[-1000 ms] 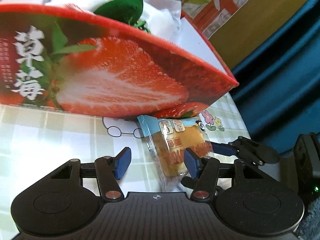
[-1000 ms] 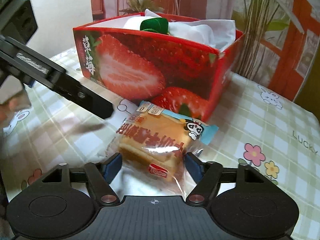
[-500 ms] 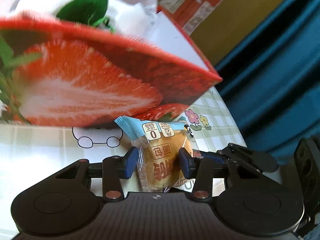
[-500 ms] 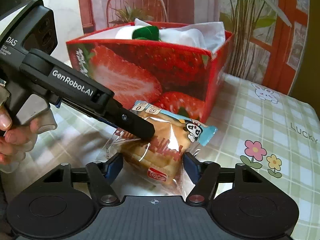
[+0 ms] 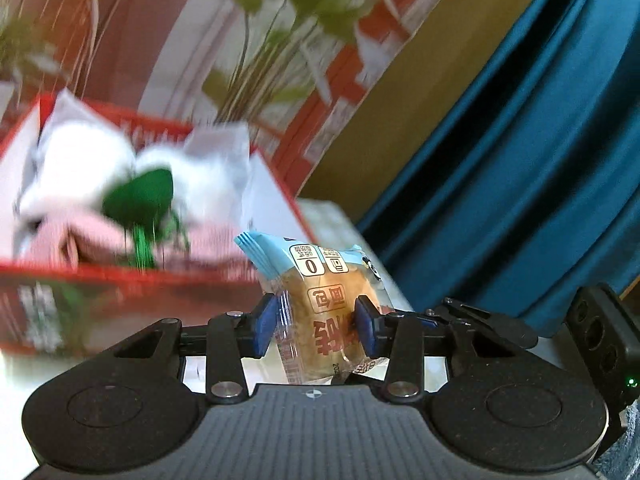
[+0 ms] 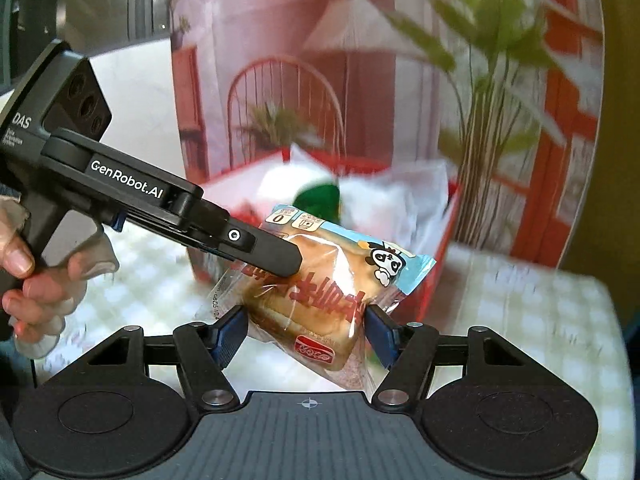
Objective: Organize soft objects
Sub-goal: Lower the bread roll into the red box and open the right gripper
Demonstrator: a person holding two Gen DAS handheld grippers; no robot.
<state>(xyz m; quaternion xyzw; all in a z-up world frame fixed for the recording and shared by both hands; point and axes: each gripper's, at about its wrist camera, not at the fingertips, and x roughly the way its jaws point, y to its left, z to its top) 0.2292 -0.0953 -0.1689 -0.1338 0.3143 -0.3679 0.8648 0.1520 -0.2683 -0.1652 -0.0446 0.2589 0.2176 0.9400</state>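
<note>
Left wrist view: the left tongs (image 5: 316, 326) are clamped on the bread pack (image 5: 324, 312), one blue pad pressing each side of the clear wrapper, the pack standing upright between them with its light-blue sealed end up. Behind and to the left, blurred, is the red box (image 5: 132, 276) with its strawberry print, open at the top, holding white soft things (image 5: 80, 172), a pink one (image 5: 92, 232) and a green piece (image 5: 140, 196). The pack is lifted off the worktop (image 5: 332, 216) and sits at about the height of the box rim, just beside its near right corner. A teal curtain (image 5: 520, 160) fills the right side, and a backdrop (image 5: 240, 40) printed with plants stands behind the box. From the right wrist view, the right tongs (image 6: 306, 334) have their pads close on either side of the pack's (image 6: 320, 280) lower end; whether they press it or merely flank it cannot be told. The left tongs (image 6: 276, 258) reach in from the left, held by a hand (image 6: 36, 276), with one black finger lying across the top of the pack. The box (image 6: 440, 248) lies beyond the pack, and the checked worktop (image 6: 540, 320) shows below and to the right.
</note>
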